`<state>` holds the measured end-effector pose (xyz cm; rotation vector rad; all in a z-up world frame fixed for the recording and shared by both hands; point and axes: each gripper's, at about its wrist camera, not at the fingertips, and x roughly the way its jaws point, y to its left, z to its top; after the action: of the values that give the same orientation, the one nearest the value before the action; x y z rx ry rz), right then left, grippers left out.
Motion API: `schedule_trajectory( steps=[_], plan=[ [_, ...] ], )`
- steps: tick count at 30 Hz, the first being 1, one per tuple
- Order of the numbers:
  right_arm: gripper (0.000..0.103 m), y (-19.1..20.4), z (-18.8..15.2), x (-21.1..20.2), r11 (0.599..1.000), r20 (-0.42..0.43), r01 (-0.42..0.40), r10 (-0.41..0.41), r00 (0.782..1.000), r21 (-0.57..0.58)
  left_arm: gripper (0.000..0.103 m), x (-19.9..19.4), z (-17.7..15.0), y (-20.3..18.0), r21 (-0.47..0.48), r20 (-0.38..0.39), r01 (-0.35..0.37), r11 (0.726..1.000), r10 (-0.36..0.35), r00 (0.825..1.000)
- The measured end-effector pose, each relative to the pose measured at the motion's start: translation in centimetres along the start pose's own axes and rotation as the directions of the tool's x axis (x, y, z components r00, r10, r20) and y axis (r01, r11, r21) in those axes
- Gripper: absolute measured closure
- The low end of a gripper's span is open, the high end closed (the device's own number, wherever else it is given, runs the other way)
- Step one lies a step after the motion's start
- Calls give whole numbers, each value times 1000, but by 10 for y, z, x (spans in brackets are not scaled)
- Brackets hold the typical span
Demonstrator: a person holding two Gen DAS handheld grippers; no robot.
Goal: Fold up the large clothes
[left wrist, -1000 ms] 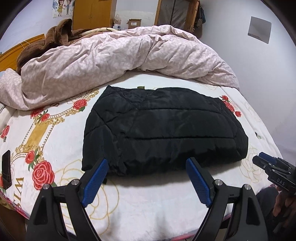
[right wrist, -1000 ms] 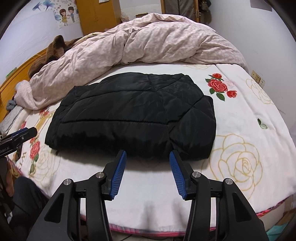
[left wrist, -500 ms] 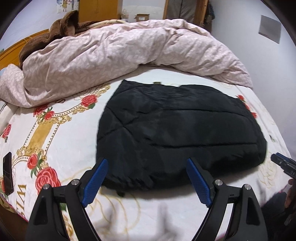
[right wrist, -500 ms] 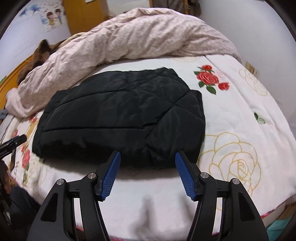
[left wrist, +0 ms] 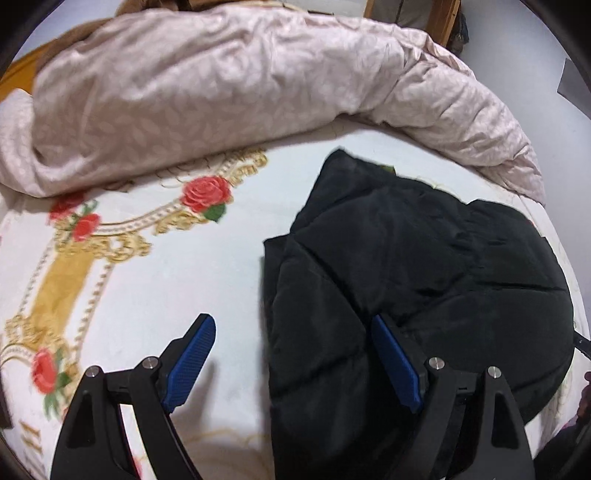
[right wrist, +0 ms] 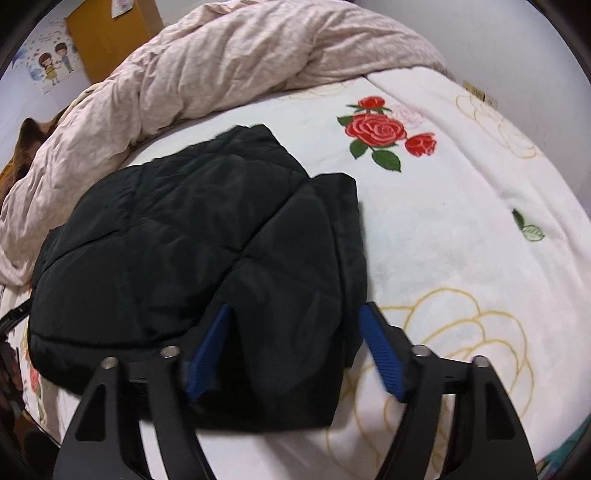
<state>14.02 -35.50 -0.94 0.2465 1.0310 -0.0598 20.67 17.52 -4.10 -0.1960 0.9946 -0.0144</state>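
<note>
A black quilted jacket (left wrist: 424,280) lies folded flat on the bed; it also shows in the right wrist view (right wrist: 192,236). My left gripper (left wrist: 291,328) is open, low over the jacket's left end, with the jacket's left edge between its fingers. My right gripper (right wrist: 295,317) is open, low over the jacket's right end, with the right edge between its blue pads (right wrist: 380,350). Neither holds any cloth.
The white bedsheet (left wrist: 147,280) with red roses and gold ornament covers the bed. A rumpled pink duvet (left wrist: 221,85) is piled along the far side. A wall (right wrist: 517,40) stands at the right. A wooden wardrobe (right wrist: 107,33) stands far back.
Both grippers moved forward and down toward the jacket, left to its left end and right to its right end. The jacket has not moved. Both stayed open.
</note>
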Motion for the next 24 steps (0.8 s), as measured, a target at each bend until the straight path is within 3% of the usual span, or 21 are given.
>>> schedule_trajectory(
  steps=[9, 18, 24],
  plan=[
    [21, -16, 7, 29, 997, -37, -70, 71, 997, 40, 13, 40, 5, -4, -36, -36, 93, 995, -94, 995],
    [14, -38, 14, 49, 975, -68, -180, 190, 979, 132, 9, 46, 5, 6, -79, -47, 152, 985, -156, 987],
    [14, -37, 16, 57, 970, -83, -211, 221, 972, 118, 4, 53, 5, 8, -75, -48, 164, 984, -168, 985]
  ],
)
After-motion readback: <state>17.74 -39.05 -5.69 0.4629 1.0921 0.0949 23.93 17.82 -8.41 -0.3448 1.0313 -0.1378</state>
